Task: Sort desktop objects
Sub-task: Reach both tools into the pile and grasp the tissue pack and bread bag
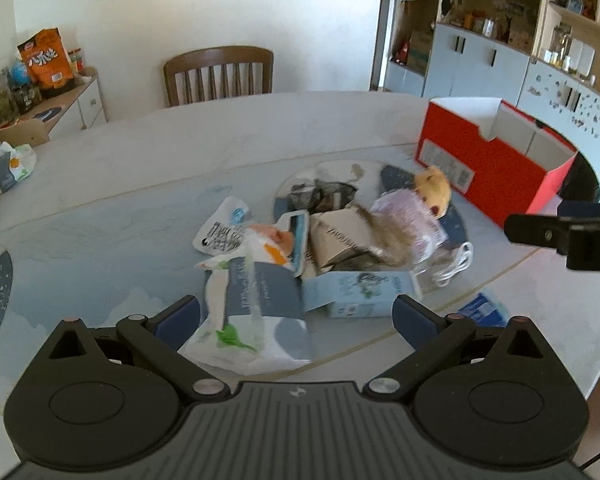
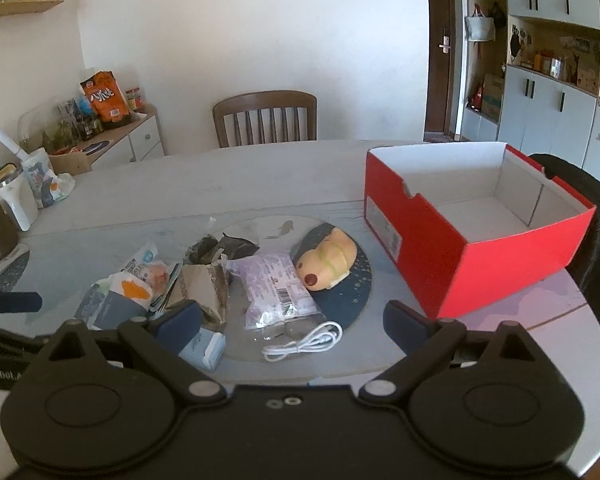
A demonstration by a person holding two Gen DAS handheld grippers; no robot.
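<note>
A heap of small things lies in the middle of the desk [image 2: 260,176], partly on a round dark mat [image 2: 348,300]. In the right wrist view a yellow plush toy [image 2: 328,260] rests on the mat at the far right of the heap, touching a clear packet with purple print [image 2: 272,288] just to its left. A coiled white cable [image 2: 304,344] lies near that packet, on the near side. Left of the packet sits a crumpled brown paper bag [image 2: 204,288], and further left a grey and white wipes pack [image 2: 112,304] with an orange mark. A small pale blue box [image 2: 206,348] lies at the near edge of the heap.

An open red box [image 2: 460,240] with a white inside stands on the desk to the right of the heap, apart from it.

The right gripper [image 2: 292,320] hangs above the near edge of the heap with its fingers wide apart and nothing between them. The left gripper [image 1: 296,316] is also spread wide, tilted down over the wipes pack [image 1: 252,308], which lies between its fingers; whether they touch it I cannot tell.

A wooden chair [image 2: 266,118] stands at the far side of the desk.
</note>
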